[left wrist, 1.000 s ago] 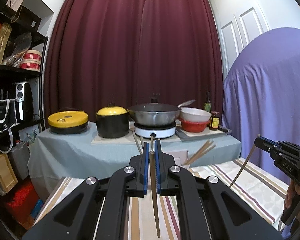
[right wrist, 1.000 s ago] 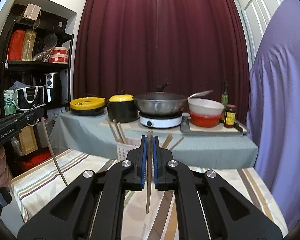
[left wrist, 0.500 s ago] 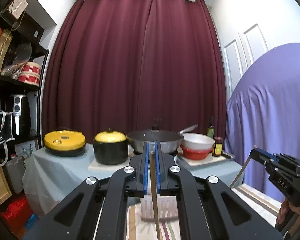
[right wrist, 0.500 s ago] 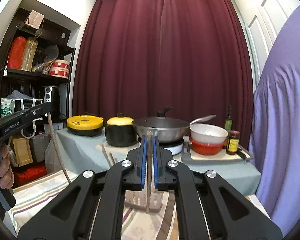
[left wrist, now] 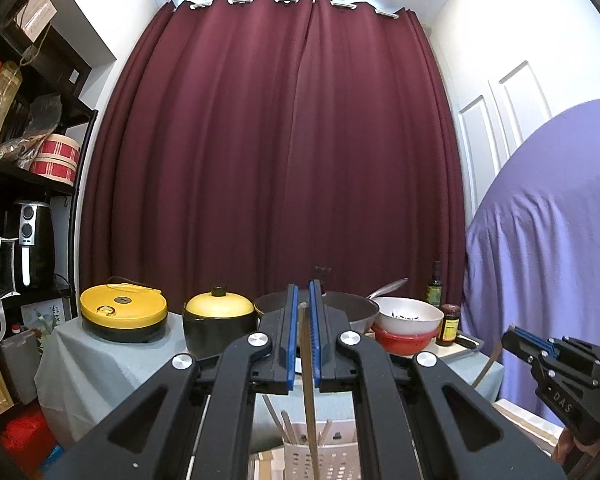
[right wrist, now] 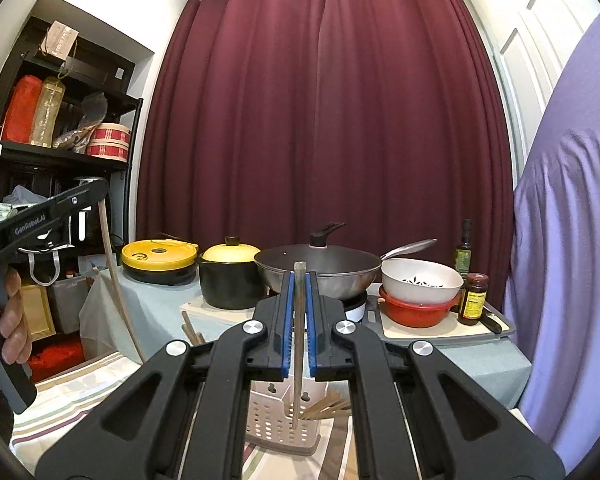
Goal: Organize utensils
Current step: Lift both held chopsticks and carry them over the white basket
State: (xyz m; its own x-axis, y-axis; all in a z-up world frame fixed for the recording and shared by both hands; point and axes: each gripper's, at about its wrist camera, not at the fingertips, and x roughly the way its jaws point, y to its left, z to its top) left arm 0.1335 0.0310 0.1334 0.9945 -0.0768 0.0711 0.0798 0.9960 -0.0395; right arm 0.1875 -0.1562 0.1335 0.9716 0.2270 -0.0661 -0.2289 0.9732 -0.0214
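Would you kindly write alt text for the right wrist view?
The right gripper, jaws shut on an upright chopstick, hangs above a white perforated utensil basket holding more chopsticks. Behind are pots, a wok and a maroon curtain.

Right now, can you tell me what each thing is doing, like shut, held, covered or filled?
Left tool: shut on a chopstick, held upright.
Right tool: shut on another chopstick, upright.
White holder: standing, some chopsticks already inside.
Wok: lid on.
Black pot: yellow lid on.
White bowl: stacked in the red bowl.
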